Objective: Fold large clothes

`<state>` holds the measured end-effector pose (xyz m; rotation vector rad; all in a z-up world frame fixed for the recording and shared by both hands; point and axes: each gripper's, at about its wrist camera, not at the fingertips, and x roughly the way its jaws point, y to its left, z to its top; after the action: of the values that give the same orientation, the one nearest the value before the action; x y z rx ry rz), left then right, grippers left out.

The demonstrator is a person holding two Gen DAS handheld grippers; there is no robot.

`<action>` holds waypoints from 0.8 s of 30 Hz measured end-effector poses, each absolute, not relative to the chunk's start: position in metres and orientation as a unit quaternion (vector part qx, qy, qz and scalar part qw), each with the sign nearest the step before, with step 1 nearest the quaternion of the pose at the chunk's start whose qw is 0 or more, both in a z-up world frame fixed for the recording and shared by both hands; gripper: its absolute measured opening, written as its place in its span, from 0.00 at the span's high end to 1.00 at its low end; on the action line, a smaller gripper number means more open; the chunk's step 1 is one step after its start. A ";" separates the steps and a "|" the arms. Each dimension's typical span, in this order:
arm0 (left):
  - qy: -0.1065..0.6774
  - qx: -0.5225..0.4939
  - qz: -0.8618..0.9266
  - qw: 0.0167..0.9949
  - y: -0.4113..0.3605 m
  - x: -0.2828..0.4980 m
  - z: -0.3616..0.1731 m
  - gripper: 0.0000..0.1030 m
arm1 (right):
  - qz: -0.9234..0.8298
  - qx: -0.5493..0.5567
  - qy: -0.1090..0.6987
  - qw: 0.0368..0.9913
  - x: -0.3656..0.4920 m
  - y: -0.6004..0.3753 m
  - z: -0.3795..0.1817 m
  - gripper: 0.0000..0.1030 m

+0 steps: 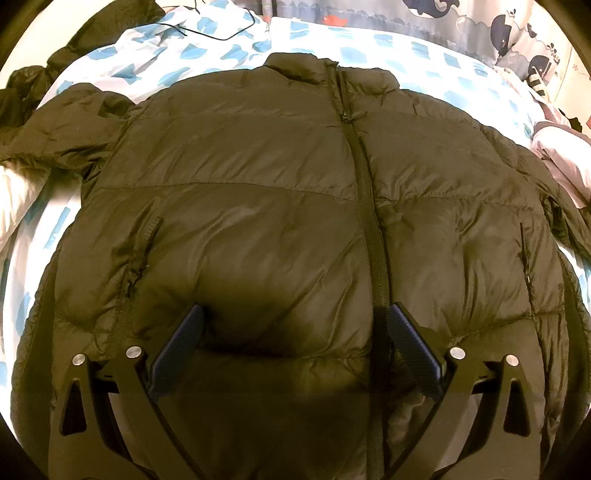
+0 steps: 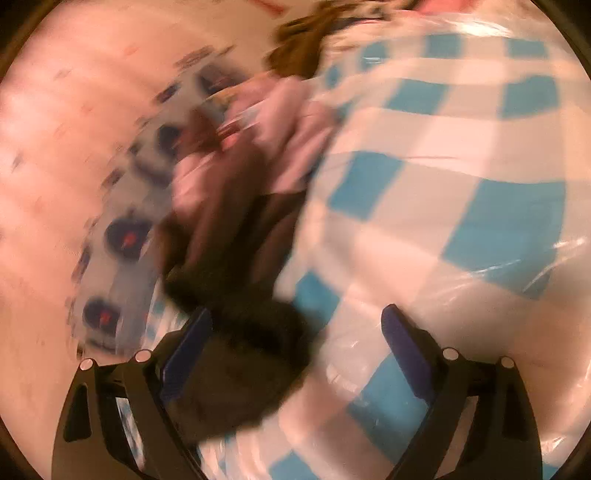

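A dark olive puffer jacket (image 1: 258, 206) lies flat, front up and zipped, on the bed, collar at the far side. Its left sleeve (image 1: 62, 125) stretches out to the left; its right sleeve runs off the right edge. My left gripper (image 1: 295, 314) is open and empty, hovering over the jacket's lower front, its right finger (image 1: 413, 343) near the zipper. The right wrist view is blurred by motion. My right gripper (image 2: 295, 317) is open, with a dark piece of jacket (image 2: 236, 280), seemingly a sleeve end, lying between its jaws near the left finger (image 2: 188, 350).
The bed has a white sheet with blue squares (image 1: 424, 55). A black cable (image 1: 207, 29) lies at the far left. A whale-print pillow (image 1: 517, 29) and pink fabric (image 1: 565, 155) sit at the right. A plastic-wrapped checked bundle (image 2: 461, 184) fills the right wrist view.
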<state>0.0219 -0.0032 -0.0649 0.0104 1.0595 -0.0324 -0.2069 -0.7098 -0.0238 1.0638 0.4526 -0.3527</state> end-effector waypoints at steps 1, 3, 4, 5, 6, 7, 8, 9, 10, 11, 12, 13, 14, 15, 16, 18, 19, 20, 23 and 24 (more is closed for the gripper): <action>0.505 0.006 -0.015 0.863 -0.004 0.022 -0.065 0.07 | -0.150 0.502 0.220 0.823 -0.206 -0.707 -0.026 0.13; 0.506 0.010 -0.014 0.863 -0.005 0.022 -0.067 0.07 | -0.133 0.505 0.232 0.821 -0.202 -0.705 -0.032 0.13; 0.506 0.011 -0.014 0.863 -0.005 0.022 -0.067 0.07 | -0.131 0.503 0.235 0.821 -0.199 -0.704 -0.034 0.13; 0.506 0.011 -0.014 0.863 -0.005 0.022 -0.067 0.07 | -0.130 0.501 0.235 0.823 -0.195 -0.702 -0.037 0.13; 0.506 0.011 -0.015 0.862 -0.005 0.022 -0.067 0.07 | -0.124 0.501 0.232 0.824 -0.192 -0.701 -0.037 0.13; 0.506 0.010 -0.015 0.862 -0.004 0.022 -0.067 0.07 | -0.118 0.496 0.231 0.829 -0.189 -0.698 -0.034 0.13; 0.506 0.010 -0.015 0.862 -0.005 0.022 -0.067 0.07 | -0.121 0.478 0.233 0.838 -0.184 -0.694 -0.028 0.13; 0.506 0.008 -0.015 0.862 -0.005 0.022 -0.067 0.07 | -0.122 0.459 0.235 0.848 -0.183 -0.688 -0.023 0.13; 0.506 0.008 -0.015 0.862 -0.005 0.022 -0.067 0.07 | -0.121 0.435 0.246 0.858 -0.177 -0.684 -0.018 0.13; 0.506 0.009 -0.015 0.862 -0.005 0.022 -0.067 0.07 | -0.125 0.416 0.261 0.862 -0.169 -0.680 -0.016 0.13; 0.506 0.009 -0.015 0.862 -0.005 0.022 -0.067 0.07 | -0.132 0.404 0.274 0.862 -0.162 -0.678 -0.016 0.13; 0.506 0.009 -0.015 0.862 -0.005 0.022 -0.067 0.07 | -0.136 0.402 0.280 0.861 -0.158 -0.676 -0.018 0.14; 0.506 0.008 -0.016 0.862 -0.005 0.022 -0.067 0.07 | -0.146 0.405 0.287 0.856 -0.154 -0.677 -0.020 0.21; 0.506 0.008 -0.015 0.862 -0.005 0.022 -0.067 0.07 | -0.152 0.407 0.290 0.853 -0.152 -0.679 -0.023 0.30; 0.507 0.007 -0.016 0.862 -0.005 0.022 -0.067 0.07 | -0.159 0.409 0.297 0.848 -0.150 -0.681 -0.025 0.52; 0.506 0.007 -0.016 0.862 -0.004 0.022 -0.067 0.07 | -0.169 0.409 0.305 0.843 -0.147 -0.682 -0.029 0.80; 0.506 0.007 -0.016 0.862 -0.004 0.022 -0.067 0.07 | -0.165 0.408 0.303 0.845 -0.146 -0.681 -0.028 0.84; 0.506 0.006 -0.016 0.862 -0.004 0.022 -0.067 0.07 | -0.160 0.401 0.296 0.852 -0.146 -0.678 -0.023 0.87; 0.506 0.003 -0.017 0.862 -0.004 0.022 -0.066 0.07 | -0.141 0.394 0.256 0.871 -0.152 -0.667 -0.001 0.90; 0.506 0.002 -0.017 0.862 -0.004 0.022 -0.066 0.07 | -0.131 0.397 0.239 0.877 -0.157 -0.664 0.006 0.90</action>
<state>0.0221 -0.0037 -0.0662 0.0051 1.0614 -0.0355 -0.1567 -0.6635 0.0058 0.8274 0.4977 -0.2735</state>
